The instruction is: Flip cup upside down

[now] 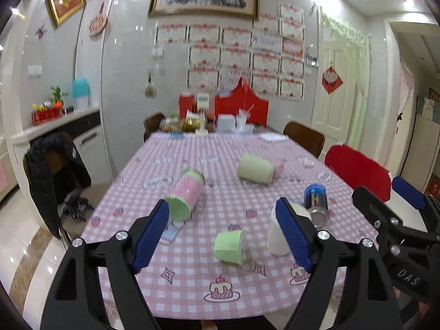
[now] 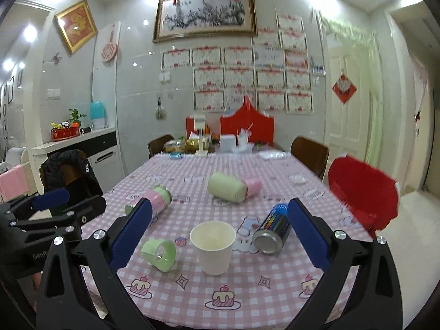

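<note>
A white paper cup (image 2: 213,246) stands upright, mouth up, near the table's front edge; in the left wrist view (image 1: 276,238) my right-hand finger partly hides it. My right gripper (image 2: 220,233) is open and empty, held above and in front of the cup. My left gripper (image 1: 224,233) is open and empty, held over the front of the table, left of the cup. A small green cup (image 2: 159,251) lies on its side to the left of the white cup, also in the left wrist view (image 1: 229,246).
On the pink checked tablecloth (image 2: 247,280) lie a dark can (image 2: 272,232), a pink-green tumbler (image 2: 158,199) and a green cup stacked with a pink one (image 2: 228,189). Clutter stands at the far end. Chairs line both sides, a red one (image 2: 363,192) at right.
</note>
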The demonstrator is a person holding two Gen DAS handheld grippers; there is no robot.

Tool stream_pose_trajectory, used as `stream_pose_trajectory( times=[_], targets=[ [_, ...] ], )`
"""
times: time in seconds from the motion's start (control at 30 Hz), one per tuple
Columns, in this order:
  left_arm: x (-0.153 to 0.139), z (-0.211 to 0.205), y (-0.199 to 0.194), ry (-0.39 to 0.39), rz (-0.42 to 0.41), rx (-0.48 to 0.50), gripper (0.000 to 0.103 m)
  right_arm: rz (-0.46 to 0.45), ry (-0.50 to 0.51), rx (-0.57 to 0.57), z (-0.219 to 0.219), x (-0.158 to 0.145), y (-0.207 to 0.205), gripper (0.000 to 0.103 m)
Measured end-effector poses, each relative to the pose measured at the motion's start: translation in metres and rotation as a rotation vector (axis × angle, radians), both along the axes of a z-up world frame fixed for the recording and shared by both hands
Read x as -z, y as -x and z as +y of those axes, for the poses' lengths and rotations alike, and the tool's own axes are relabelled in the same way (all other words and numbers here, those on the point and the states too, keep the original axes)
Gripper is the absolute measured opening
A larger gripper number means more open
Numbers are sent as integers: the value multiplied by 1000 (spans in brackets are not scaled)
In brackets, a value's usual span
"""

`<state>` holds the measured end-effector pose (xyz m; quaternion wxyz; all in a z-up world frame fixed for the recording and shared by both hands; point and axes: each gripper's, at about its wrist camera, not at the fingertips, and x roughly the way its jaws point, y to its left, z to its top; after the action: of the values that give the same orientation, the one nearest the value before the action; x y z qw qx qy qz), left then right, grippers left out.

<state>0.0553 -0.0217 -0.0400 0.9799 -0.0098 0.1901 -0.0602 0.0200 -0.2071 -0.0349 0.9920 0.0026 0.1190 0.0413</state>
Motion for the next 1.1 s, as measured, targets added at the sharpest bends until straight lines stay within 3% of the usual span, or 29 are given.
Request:
stream_pose_trajectory(
  times=[0.4, 0.8, 1.1],
  targets=[
    [-25, -16, 38, -55, -181, -29, 79, -100, 8, 13, -4, -10, 25, 95],
    [-32, -25, 51, -79, -274, -48, 79, -138, 4, 26, -3, -12, 33, 95],
    [-31, -26, 53, -82, -287, -49, 79, -143, 6, 31, -4, -11, 36, 95]
  ],
)
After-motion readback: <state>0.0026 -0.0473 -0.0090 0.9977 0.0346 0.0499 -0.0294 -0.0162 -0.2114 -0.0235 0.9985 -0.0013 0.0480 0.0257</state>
